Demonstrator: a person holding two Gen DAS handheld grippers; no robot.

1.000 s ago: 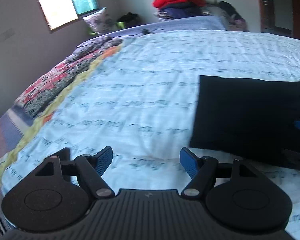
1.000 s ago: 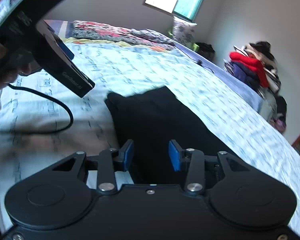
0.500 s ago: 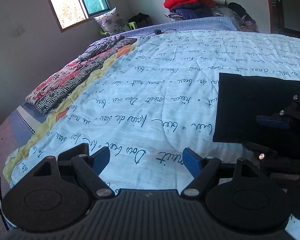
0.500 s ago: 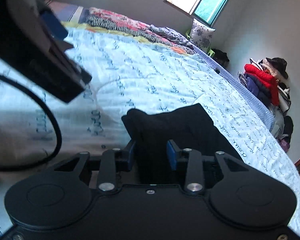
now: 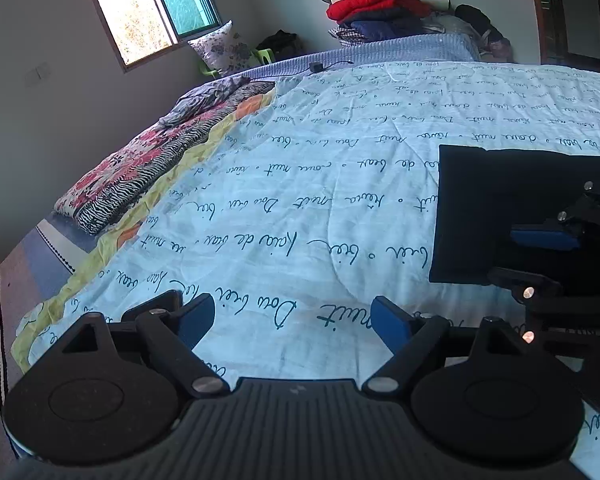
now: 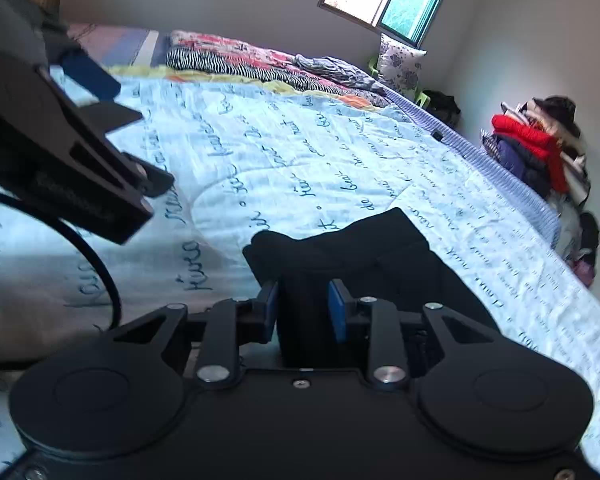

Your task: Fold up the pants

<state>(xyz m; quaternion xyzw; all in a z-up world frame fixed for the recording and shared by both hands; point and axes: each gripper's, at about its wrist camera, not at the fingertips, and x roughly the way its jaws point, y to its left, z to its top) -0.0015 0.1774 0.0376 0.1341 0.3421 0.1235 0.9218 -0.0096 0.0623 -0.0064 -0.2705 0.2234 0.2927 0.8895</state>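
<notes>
- Pinching the near edge of the folded black cloth pants (image 6: pixel 340 256) cleanly is the step in hand, as I judge it; they lie as a flat dark rectangle on the pale blue quilt printed with dark script (image 5: pixel 300 184), toward the right of the left wrist view
- to do it well I should take every layer of the edge at once, deep between the pads, and lift only when the bite is firm; a shallow nip would let the lower layers slide out and spoil the fold
- my right gripper (image 6: pixel 303 310) is closing, its blue pads narrow, with a raised ridge of the black cloth between them; the pads look to be touching the cloth on both sides
- my left gripper (image 5: pixel 292 320) is opening, its jaws wide apart over bare quilt; it holds nothing and sits just beside the pants, not on them
</notes>
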